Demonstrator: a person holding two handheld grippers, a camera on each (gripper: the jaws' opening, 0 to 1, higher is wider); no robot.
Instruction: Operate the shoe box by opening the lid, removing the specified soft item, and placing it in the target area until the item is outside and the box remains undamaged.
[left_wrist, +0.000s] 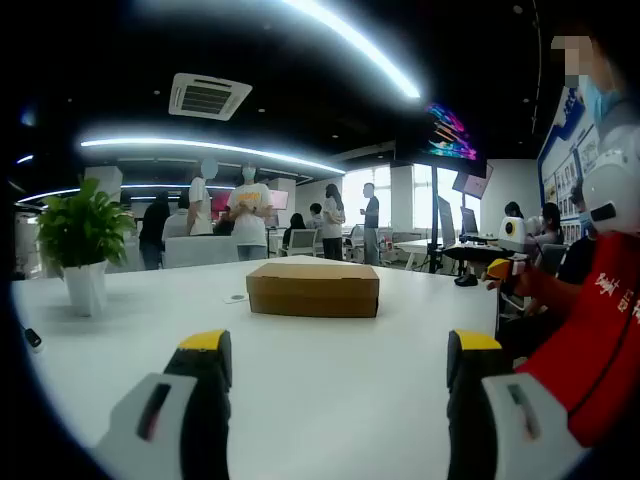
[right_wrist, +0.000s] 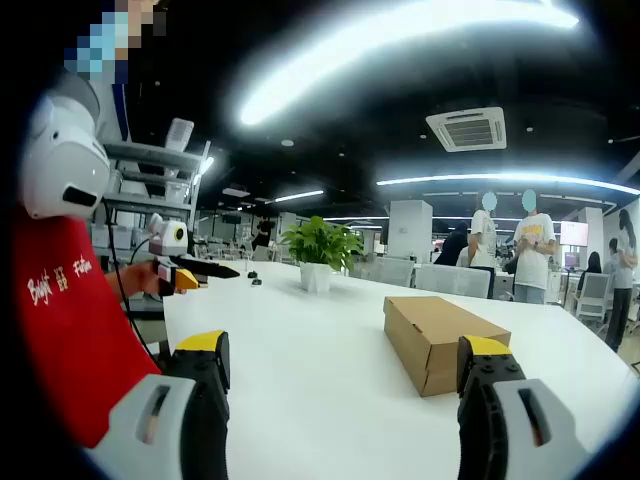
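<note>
Room: open office with strip lights and a ceiling air vent (left_wrist: 208, 96); people standing in the background (left_wrist: 248, 212).
Surface: white table (left_wrist: 330, 380), wide and mostly bare.

Left gripper view
- left gripper (left_wrist: 338, 350): jaws wide apart, yellow-tipped, rising from the bottom edge, holding nothing.
- shoe box (left_wrist: 313, 289): brown cardboard, lid shut, resting flat on the table, ahead of the jaws and between their lines, well apart from the tips; its long side faces the camera.
- potted plant (left_wrist: 82, 243): green leaves in a white pot, beyond the left jaw, off to its outer side.
- small dark object (left_wrist: 32, 339): at the table edge, outside the left jaw; too small to tell what it is.
- person in red shirt (left_wrist: 600, 330): outside the right jaw, close by.
- other gripper: orange tip past the right jaw at the table edge; jaw state cannot be told here.

Right gripper view
- right gripper (right_wrist: 345, 360): jaws wide apart, yellow-tipped, holding nothing.
- shoe box (right_wrist: 440, 340): lid shut, seen corner-on, ahead of and just inside the right jaw, whose tip overlaps its near corner in the picture; contact cannot be told.
- potted plant (right_wrist: 320, 250): far ahead, between the jaw lines.
- person in red shirt (right_wrist: 70, 320): outside the left jaw.
- chairs (right_wrist: 450, 280): white, along the far table edge.
</note>
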